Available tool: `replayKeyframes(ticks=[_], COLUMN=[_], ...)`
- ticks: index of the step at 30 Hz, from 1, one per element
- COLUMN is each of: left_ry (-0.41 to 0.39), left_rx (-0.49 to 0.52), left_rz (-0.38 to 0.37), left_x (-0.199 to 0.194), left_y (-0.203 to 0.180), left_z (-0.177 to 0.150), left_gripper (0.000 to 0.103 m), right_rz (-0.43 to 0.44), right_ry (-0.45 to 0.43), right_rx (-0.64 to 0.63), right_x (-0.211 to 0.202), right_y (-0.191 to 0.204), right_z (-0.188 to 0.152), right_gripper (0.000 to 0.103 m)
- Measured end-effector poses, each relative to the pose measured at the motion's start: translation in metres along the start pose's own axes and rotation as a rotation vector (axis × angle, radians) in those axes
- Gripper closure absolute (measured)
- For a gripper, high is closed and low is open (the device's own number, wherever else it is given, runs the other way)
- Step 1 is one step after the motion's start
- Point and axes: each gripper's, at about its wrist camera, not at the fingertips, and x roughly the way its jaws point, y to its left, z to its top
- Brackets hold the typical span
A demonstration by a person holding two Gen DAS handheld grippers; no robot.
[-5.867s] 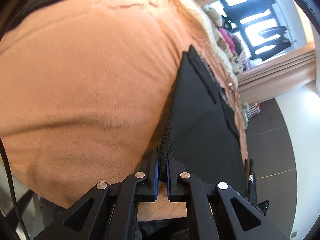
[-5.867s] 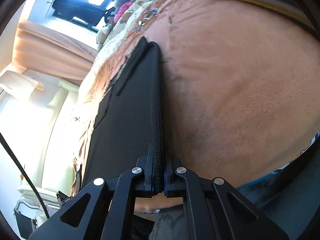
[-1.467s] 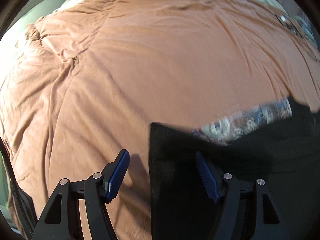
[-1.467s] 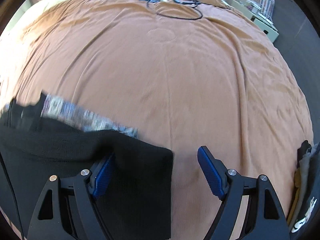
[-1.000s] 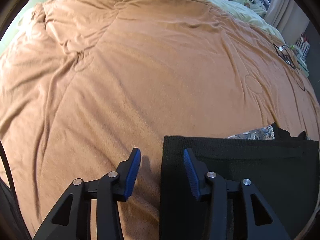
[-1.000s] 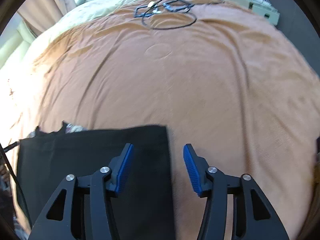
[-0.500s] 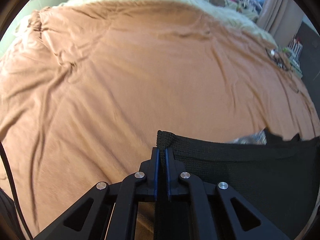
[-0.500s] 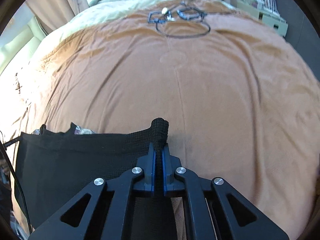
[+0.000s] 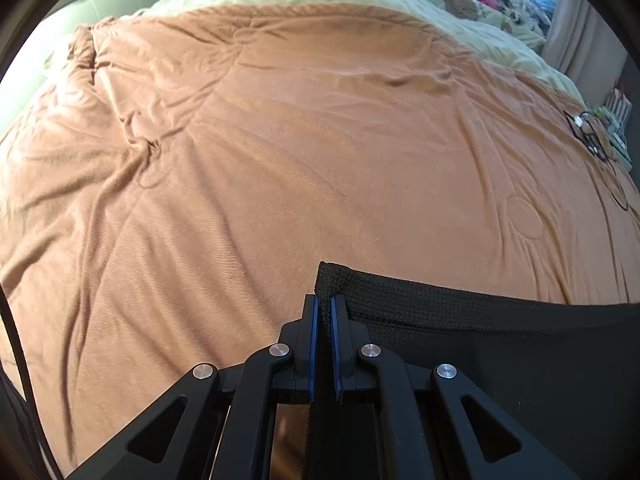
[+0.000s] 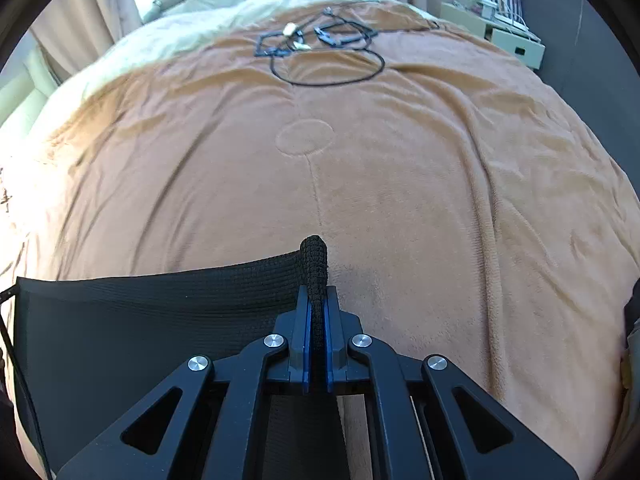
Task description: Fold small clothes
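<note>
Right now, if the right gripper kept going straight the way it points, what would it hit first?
Probably the orange blanket. The right gripper, shut on a corner of the black garment, points down at bare blanket just beyond it; the cables lie much farther off.

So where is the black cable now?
In the right wrist view, the cable lies coiled at the far end of the orange blanket, well beyond the black garment.

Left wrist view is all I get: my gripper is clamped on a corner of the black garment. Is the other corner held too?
Observer: Yes, the right gripper is shut on the black garment's opposite corner, which bunches up above its tips.
Operator: Anything lying ahead of that side?
Observer: A black cable loops on the far part of the orange blanket.
Operator: Close to the garment?
Observer: No, bare blanket lies between them.
</note>
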Motion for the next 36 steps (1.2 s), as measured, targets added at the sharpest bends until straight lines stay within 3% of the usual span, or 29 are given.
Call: replayKeyframes(ticks=[2, 4, 6, 8, 19, 30, 36], left_ry=[0.029, 0.024, 0.024, 0.039, 0.099, 0.130, 0.141], left_rx=[-0.001, -0.012, -0.014, -0.014, -0.042, -0.092, -0.085], left_rz=[0.015, 0.010, -0.016, -0.032, -0.135, -0.195, -0.178], left_x=[0.004, -0.001, -0.008, -0.012, -0.058, -0.096, -0.110], left_y=[-0.002, -0.001, 0.001, 0.004, 0.028, 0.042, 0.040], left_z=[0.001, -0.002, -0.007, -0.013, -0.080, -0.157, -0.193], left_gripper=[0.093, 0.092, 0.092, 0.092, 0.091, 0.091, 0.091], right_rz=[-0.008, -0.044, -0.032, -0.015, 0.091, 0.161, 0.172], right_ry=[0.015, 0.009, -0.020, -0.047, -0.061, -0.036, -0.014], right_rx=[0.014, 0.021, 0.007, -0.007, -0.100, -0.111, -0.136], right_x=[0.001, -0.006, -0.018, -0.030, -0.084, -0.122, -0.136], right_y=[0.001, 0.004, 0.007, 0.011, 0.041, 0.035, 0.029], right_z=[0.004, 0.004, 0.003, -0.001, -0.054, -0.114, -0.146], right_gripper=[0.097, 0.087, 0.047, 0.037, 0.038, 0.038, 0.038])
